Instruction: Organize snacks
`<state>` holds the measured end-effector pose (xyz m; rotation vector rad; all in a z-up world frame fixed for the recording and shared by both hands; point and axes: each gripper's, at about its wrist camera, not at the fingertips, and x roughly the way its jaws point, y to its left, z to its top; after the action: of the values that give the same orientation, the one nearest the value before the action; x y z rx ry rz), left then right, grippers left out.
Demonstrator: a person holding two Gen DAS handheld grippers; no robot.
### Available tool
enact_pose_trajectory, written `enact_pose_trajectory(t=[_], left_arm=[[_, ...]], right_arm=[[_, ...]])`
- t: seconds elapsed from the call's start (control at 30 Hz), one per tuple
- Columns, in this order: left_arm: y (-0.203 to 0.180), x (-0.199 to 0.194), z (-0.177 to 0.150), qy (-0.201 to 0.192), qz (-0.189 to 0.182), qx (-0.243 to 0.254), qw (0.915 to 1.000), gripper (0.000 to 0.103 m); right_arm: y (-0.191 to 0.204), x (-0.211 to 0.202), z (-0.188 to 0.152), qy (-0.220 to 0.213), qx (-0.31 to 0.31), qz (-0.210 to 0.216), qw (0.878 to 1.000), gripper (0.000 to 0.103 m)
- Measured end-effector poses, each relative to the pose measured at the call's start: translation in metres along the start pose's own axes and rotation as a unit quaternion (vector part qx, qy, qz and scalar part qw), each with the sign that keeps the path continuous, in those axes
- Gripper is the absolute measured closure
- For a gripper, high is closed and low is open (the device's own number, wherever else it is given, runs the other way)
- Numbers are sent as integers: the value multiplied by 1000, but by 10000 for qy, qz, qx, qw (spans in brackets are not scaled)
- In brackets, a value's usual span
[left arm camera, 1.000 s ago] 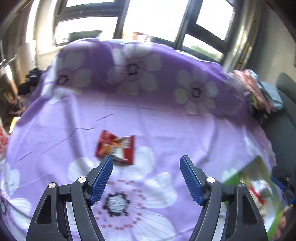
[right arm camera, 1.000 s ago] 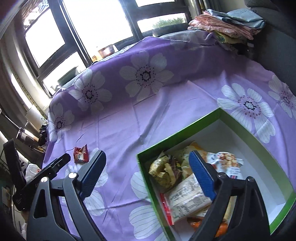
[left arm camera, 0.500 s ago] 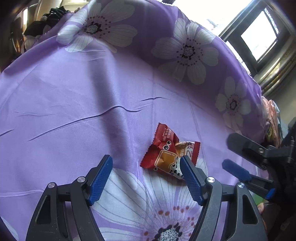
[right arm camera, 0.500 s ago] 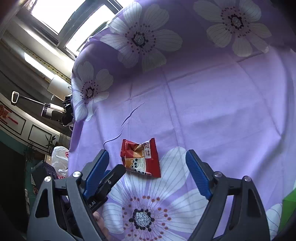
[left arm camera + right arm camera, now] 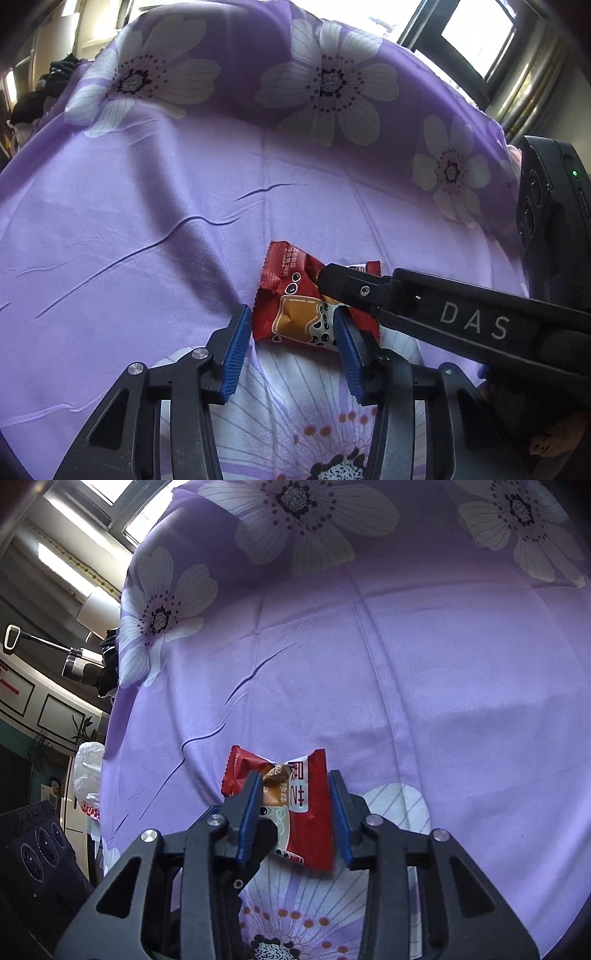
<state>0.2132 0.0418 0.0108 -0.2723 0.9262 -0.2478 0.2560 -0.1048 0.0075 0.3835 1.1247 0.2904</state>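
A red snack packet (image 5: pixel 295 295) lies on the purple flowered tablecloth (image 5: pixel 147 221). My left gripper (image 5: pixel 291 332) straddles it with its jaws closing. The left pad stands just beside the packet's edge and the right pad overlaps its printed face. One black finger (image 5: pixel 354 290) of my right gripper reaches in from the right over the packet's top. In the right wrist view my right gripper (image 5: pixel 295 808) is closing, and both blue pads press the packet (image 5: pixel 306 805), which buckles between them. A left finger (image 5: pixel 258 845) shows behind the right gripper's left pad.
The cloth (image 5: pixel 406 664) stretches away with a few creases and white flowers. Its left edge drops off near a white plastic bag (image 5: pixel 86 775) and dark clutter. The right hand's black camera body (image 5: pixel 546 221) fills the right side. Windows stand beyond the table.
The right gripper swung from over the green box of snacks to the red packet and narrowed onto it. The left gripper came down closer and its jaws narrowed around the same packet.
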Motion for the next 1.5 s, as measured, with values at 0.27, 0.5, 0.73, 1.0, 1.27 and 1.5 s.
enact_pose_trajectory(t=[0.27, 0.5, 0.73, 1.0, 1.27, 1.5], left_arm=[[-28, -32, -4, 186, -56, 26, 9998, 59], [-84, -99, -28, -91, -558, 395, 9976, 62], [-125, -125, -70, -26, -662, 799, 9946, 63], [-93, -89, -85, 422, -65, 249, 9988, 63], [-86, -36, -84, 1050, -445, -169, 9933, 63], [-97, -33, -87, 791, -464, 83, 9958, 63]], right_arm=[[1, -33, -17, -229, -61, 100, 9997, 69], [-9, -113, -49, -646, 170, 611, 9959, 74], [-5, -164, -100, -670, -38, 426, 9968, 78], [-55, -161, -106, -776, 367, 226, 9961, 33], [-63, -104, -72, -413, -14, -141, 9990, 34], [-57, -71, -81, 21, -550, -188, 9983, 49]])
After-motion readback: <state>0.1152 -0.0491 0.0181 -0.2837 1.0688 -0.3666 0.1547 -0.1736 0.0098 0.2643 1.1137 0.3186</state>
